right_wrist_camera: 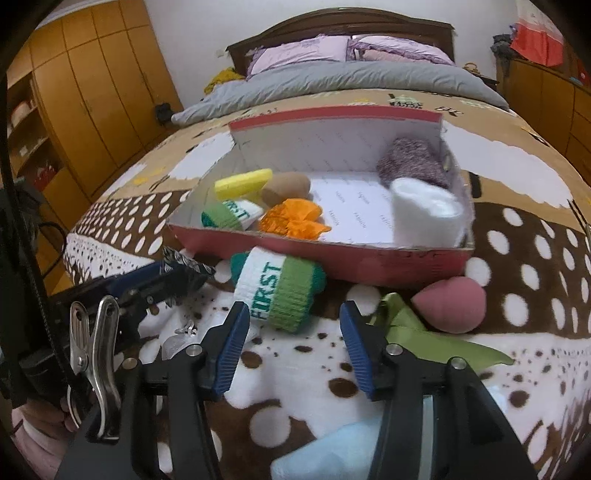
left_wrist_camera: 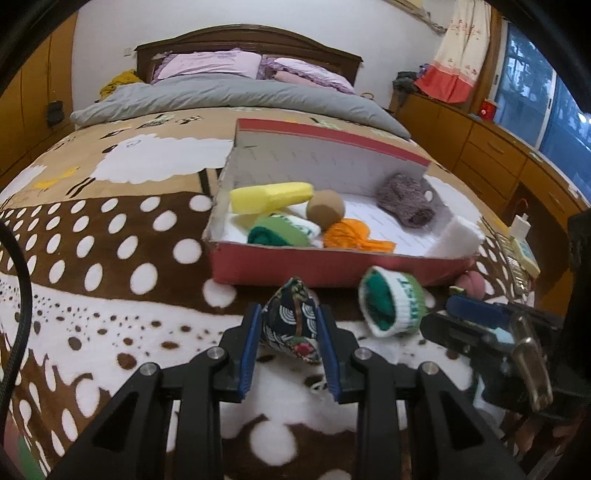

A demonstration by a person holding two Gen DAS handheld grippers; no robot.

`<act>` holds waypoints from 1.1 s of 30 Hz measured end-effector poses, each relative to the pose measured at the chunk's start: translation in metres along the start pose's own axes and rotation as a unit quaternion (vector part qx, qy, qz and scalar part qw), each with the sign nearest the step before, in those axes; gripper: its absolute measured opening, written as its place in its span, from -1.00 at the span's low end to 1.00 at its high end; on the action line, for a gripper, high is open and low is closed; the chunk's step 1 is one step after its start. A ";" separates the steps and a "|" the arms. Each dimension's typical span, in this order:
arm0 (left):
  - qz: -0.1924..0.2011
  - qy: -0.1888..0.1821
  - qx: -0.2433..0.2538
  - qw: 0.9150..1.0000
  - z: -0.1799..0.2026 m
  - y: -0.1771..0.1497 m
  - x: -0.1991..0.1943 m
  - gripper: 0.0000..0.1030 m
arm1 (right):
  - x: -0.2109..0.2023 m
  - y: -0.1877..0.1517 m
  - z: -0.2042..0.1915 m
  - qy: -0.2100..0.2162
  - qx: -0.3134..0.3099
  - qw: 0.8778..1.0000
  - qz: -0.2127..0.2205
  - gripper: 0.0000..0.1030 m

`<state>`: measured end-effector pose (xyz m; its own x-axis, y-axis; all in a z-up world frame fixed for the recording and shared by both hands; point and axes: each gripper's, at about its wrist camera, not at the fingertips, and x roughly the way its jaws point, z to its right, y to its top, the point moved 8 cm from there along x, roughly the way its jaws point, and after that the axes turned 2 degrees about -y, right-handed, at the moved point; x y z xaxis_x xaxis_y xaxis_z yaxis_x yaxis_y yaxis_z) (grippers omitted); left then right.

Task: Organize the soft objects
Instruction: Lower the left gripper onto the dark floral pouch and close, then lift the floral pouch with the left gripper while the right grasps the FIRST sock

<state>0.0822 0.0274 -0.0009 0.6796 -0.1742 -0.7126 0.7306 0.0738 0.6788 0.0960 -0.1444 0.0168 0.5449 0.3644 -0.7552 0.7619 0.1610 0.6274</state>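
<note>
A pale blue thing (right_wrist_camera: pixel 332 448) at the bottom edge is cut off by the right gripper (right_wrist_camera: pixel 291 345), whose jaws stand wide and empty just short of the rolled sock (right_wrist_camera: pixel 277 291). The left gripper (left_wrist_camera: pixel 288 347) clamps a patterned pouch (left_wrist_camera: pixel 291 321) before the red box (left_wrist_camera: pixel 332 266)

A bedroom with white walls (left_wrist_camera: pixel 295 22). The bed (left_wrist_camera: pixel 110 206) has a dark wooden headboard (left_wrist_camera: pixel 243 37), lilac pillows (left_wrist_camera: pixel 210 64) and a grey duvet (left_wrist_camera: pixel 229 94). Wooden wardrobes (right_wrist_camera: pixel 96 74) stand on one side, low drawers (left_wrist_camera: pixel 491 147) beneath a curtained window (left_wrist_camera: pixel 532 85) on the other.
</note>
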 end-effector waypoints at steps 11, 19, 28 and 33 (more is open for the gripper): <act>-0.013 -0.007 -0.009 1.000 -0.005 -0.005 0.010 -0.39 | 0.033 0.001 -0.014 -0.020 -0.027 0.999 -0.026 0.01; -0.015 -0.007 -0.007 1.000 -0.005 -0.007 0.012 -0.39 | 0.042 -0.004 -0.013 -0.010 -0.021 0.999 -0.034 0.01; -0.014 -0.006 -0.006 1.000 -0.002 -0.007 0.012 -0.39 | 0.032 -0.004 -0.017 0.014 -0.021 1.000 -0.015 -0.44; -0.011 -0.010 -0.001 1.000 0.002 -0.006 0.007 -0.39 | 0.018 -0.003 -0.018 0.021 -0.019 1.000 0.003 -0.52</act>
<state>0.0826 0.0234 -0.0095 0.6620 -0.1962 -0.7234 0.7455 0.0724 0.6625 0.0970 -0.1216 0.0044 0.5331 0.4038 -0.7434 0.7445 0.1934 0.6390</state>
